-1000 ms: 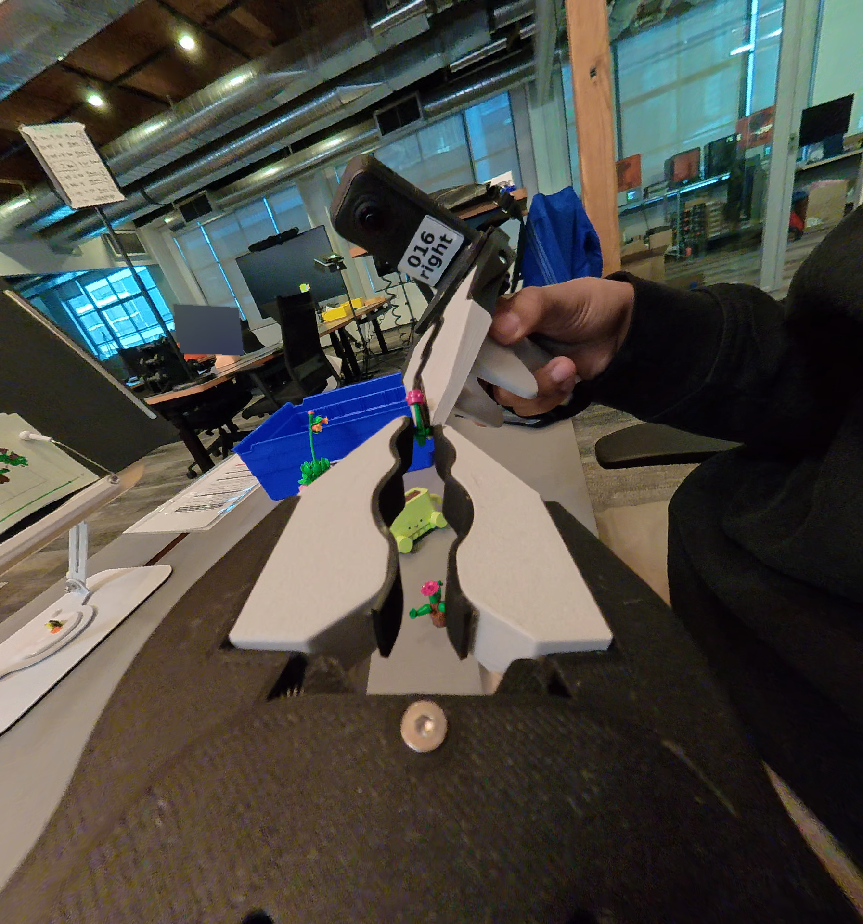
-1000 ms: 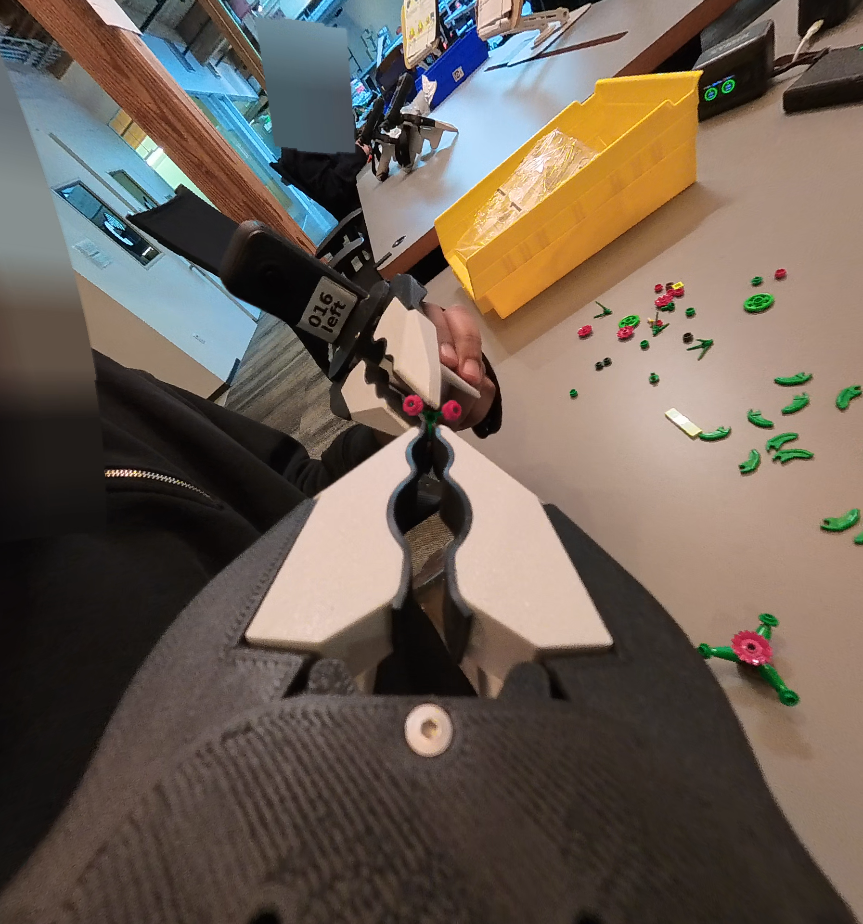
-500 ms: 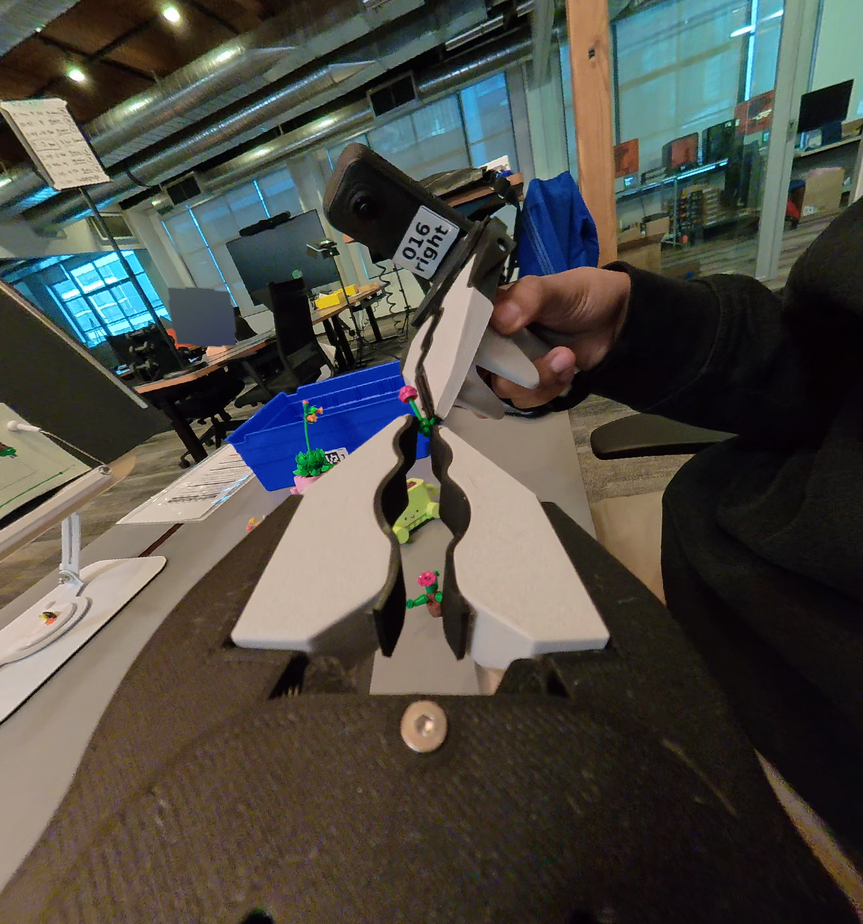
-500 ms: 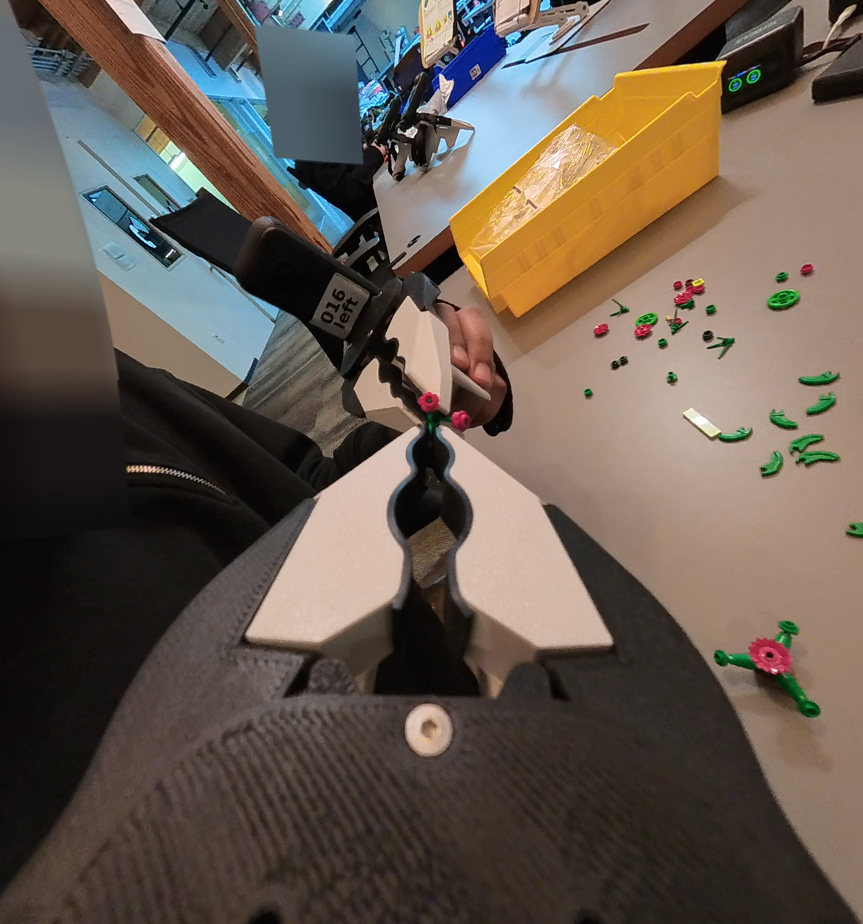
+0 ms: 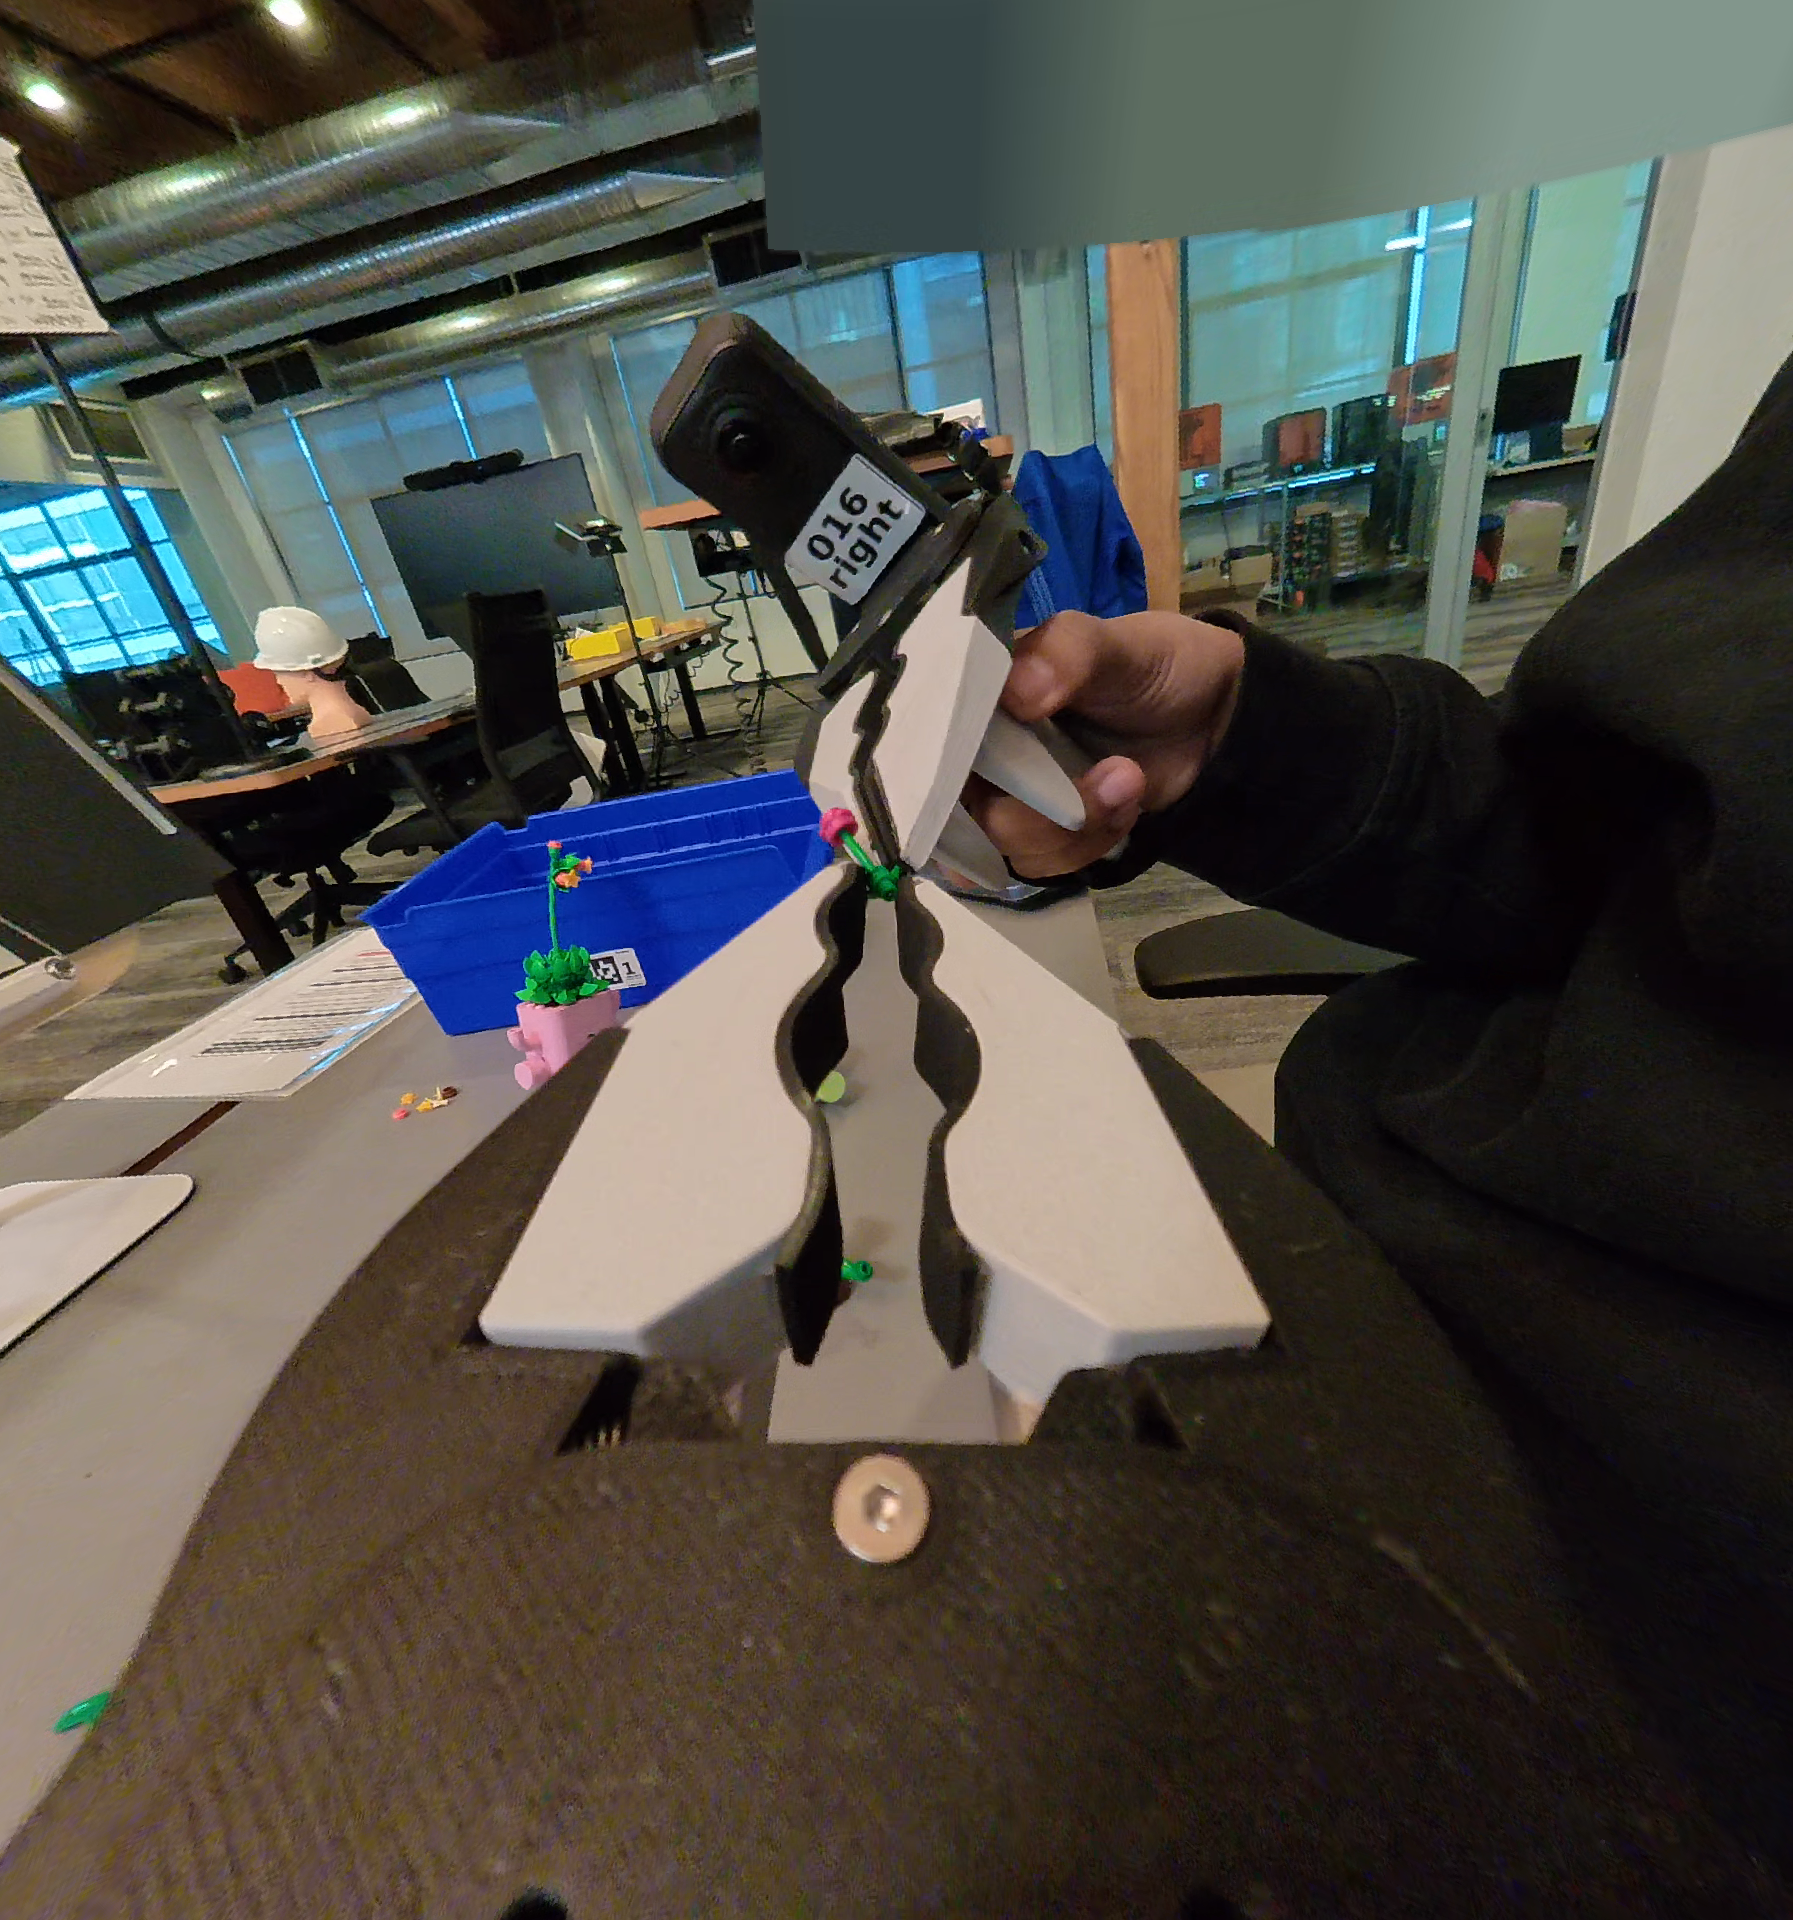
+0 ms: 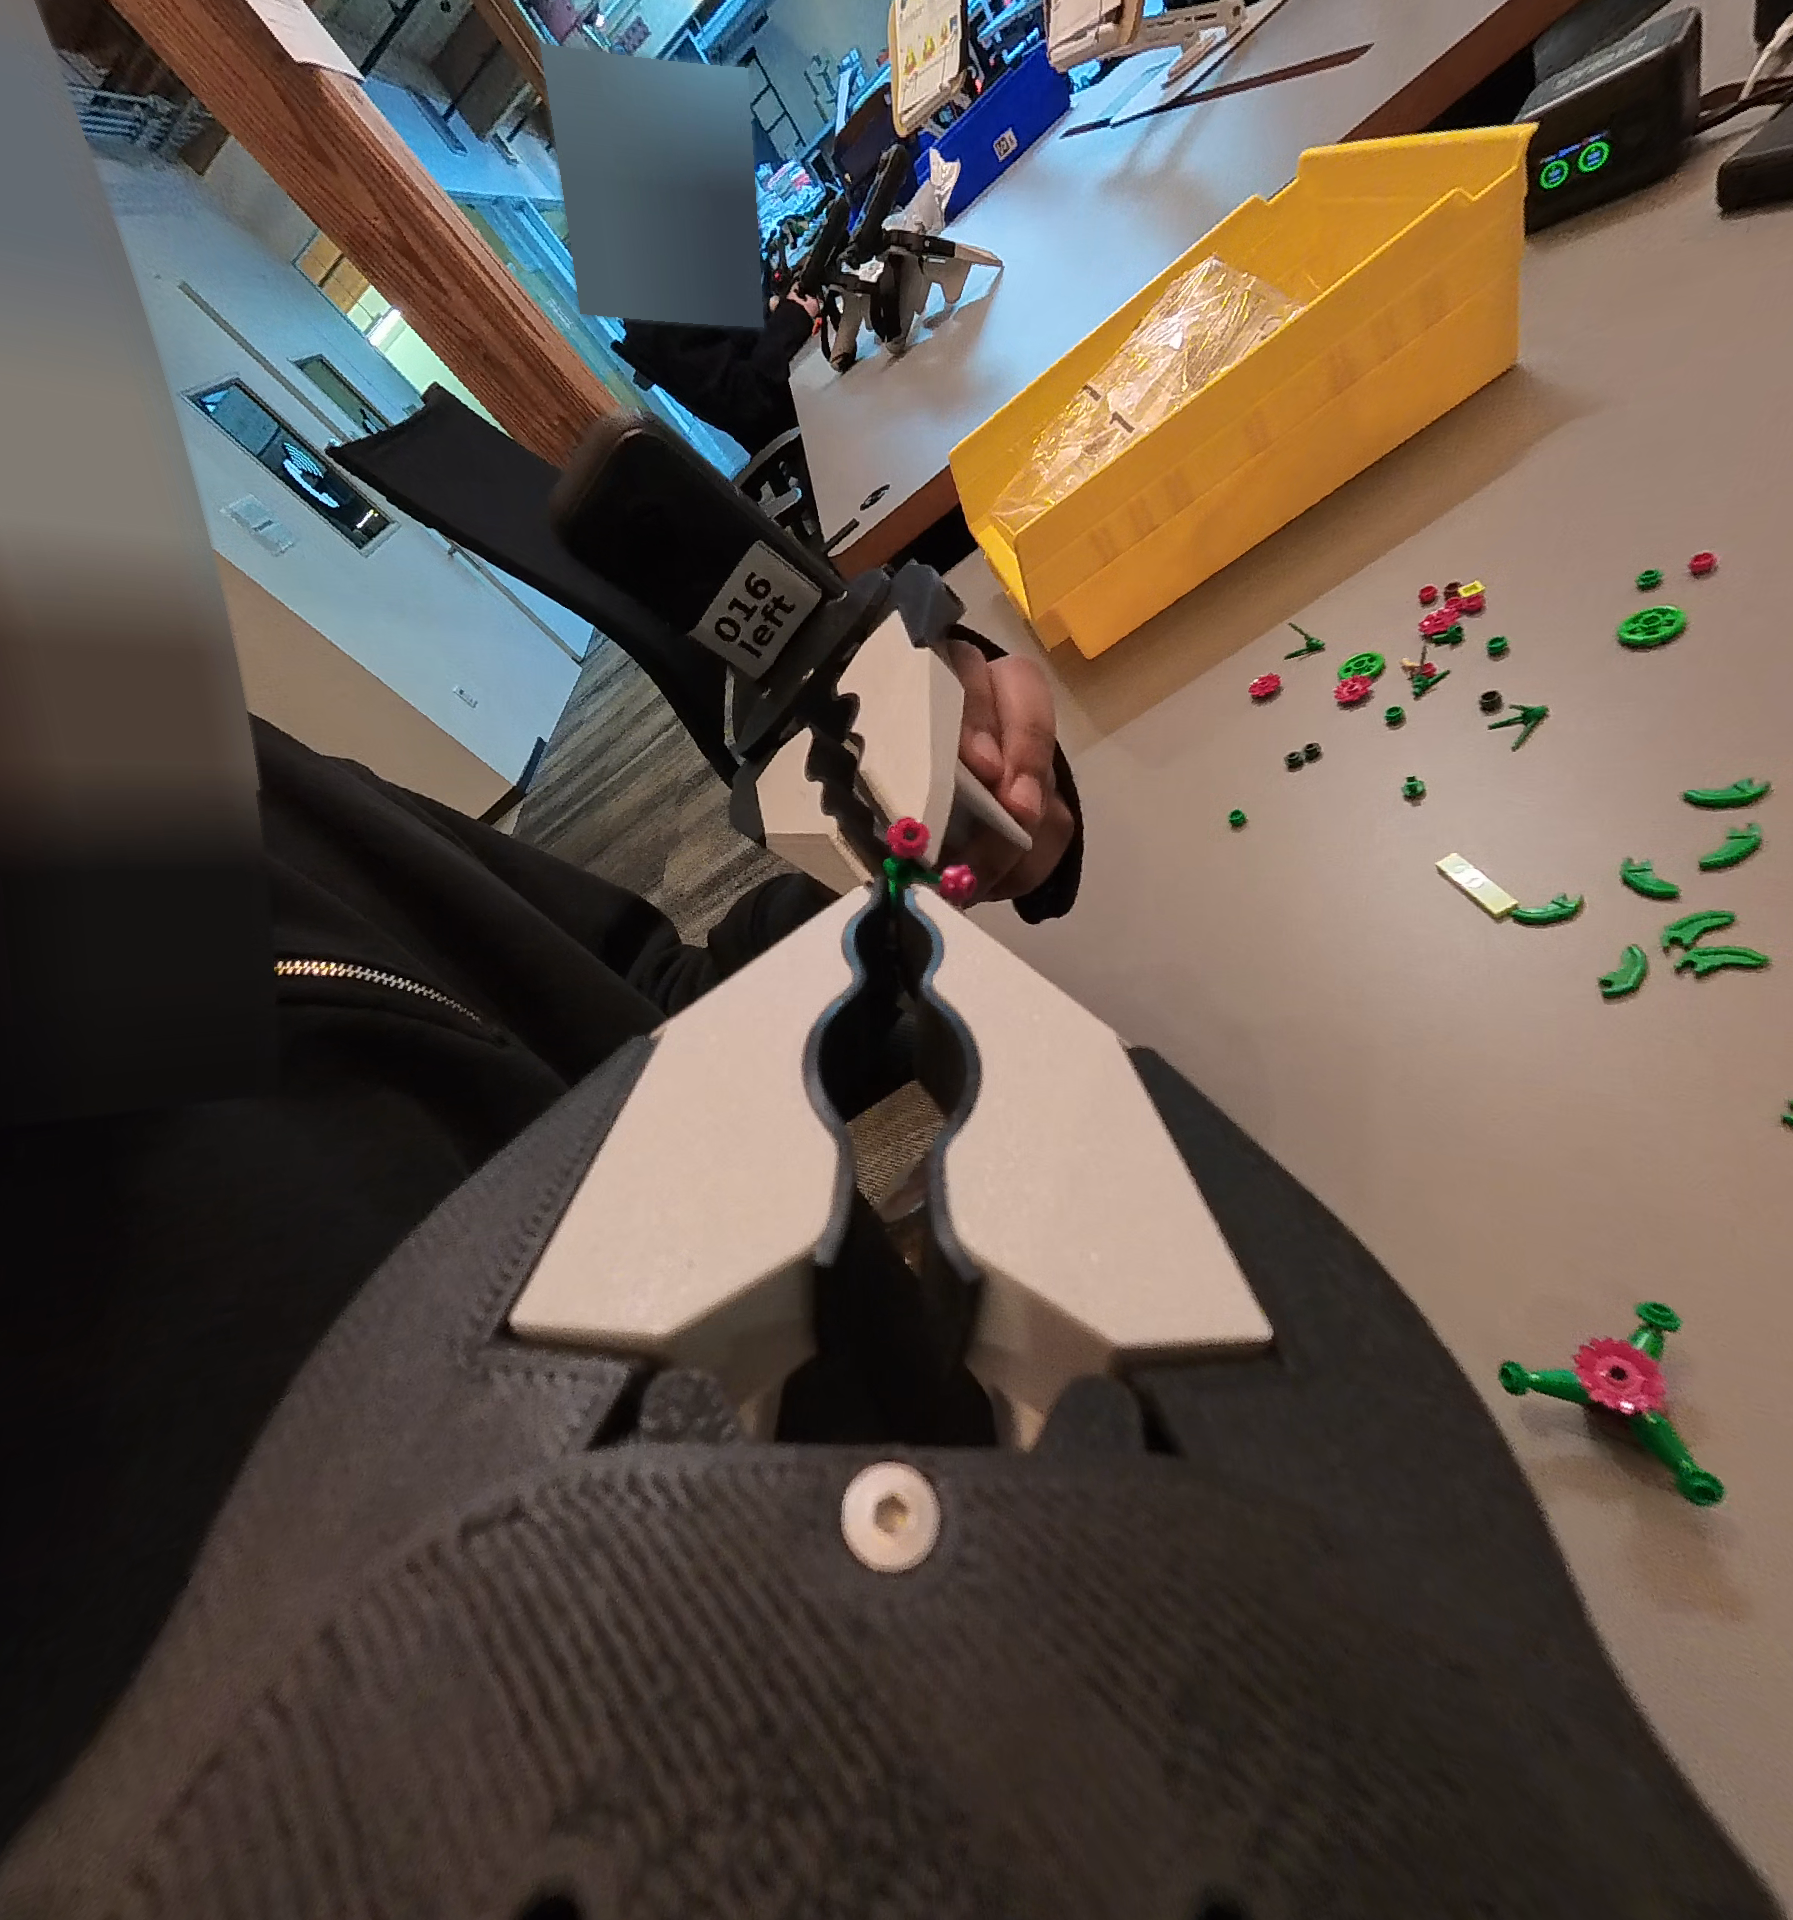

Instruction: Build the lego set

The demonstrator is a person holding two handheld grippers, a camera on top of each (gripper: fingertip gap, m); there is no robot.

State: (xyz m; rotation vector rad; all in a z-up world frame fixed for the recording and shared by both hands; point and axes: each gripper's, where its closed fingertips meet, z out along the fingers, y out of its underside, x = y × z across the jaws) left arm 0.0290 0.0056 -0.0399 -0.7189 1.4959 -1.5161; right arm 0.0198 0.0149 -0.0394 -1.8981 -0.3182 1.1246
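Note:
A small green stem (image 6: 897, 885) with two pink flowers (image 6: 907, 833) is held in the air between both grippers. My right gripper (image 6: 894, 906) is shut on the stem's lower part. In the left wrist view the right gripper (image 5: 876, 847) points down at my left gripper (image 5: 876, 883), whose tips are closed on the stem's green base (image 5: 884, 881); one pink flower (image 5: 838, 826) sticks out above. In the right wrist view the left gripper (image 6: 866, 847) comes in from above, tip beside the upper flower. A pink pot with a built green plant (image 5: 559, 987) stands on the table.
A blue bin (image 5: 643, 894) is behind the pot, a paper sheet (image 5: 289, 1023) and a white stand base (image 5: 50, 1247) to the left. A yellow bin (image 6: 1235, 416), scattered green leaves (image 6: 1702, 940), small pieces (image 6: 1432, 644) and a pink flower on a three-armed green piece (image 6: 1619, 1382) lie on the table. The tips of both grippers are at nearly the same place.
My left gripper's jaws have narrowed onto the stem that the right gripper holds. The left view has swung, so the pink pot now shows and the lime piece is mostly hidden.

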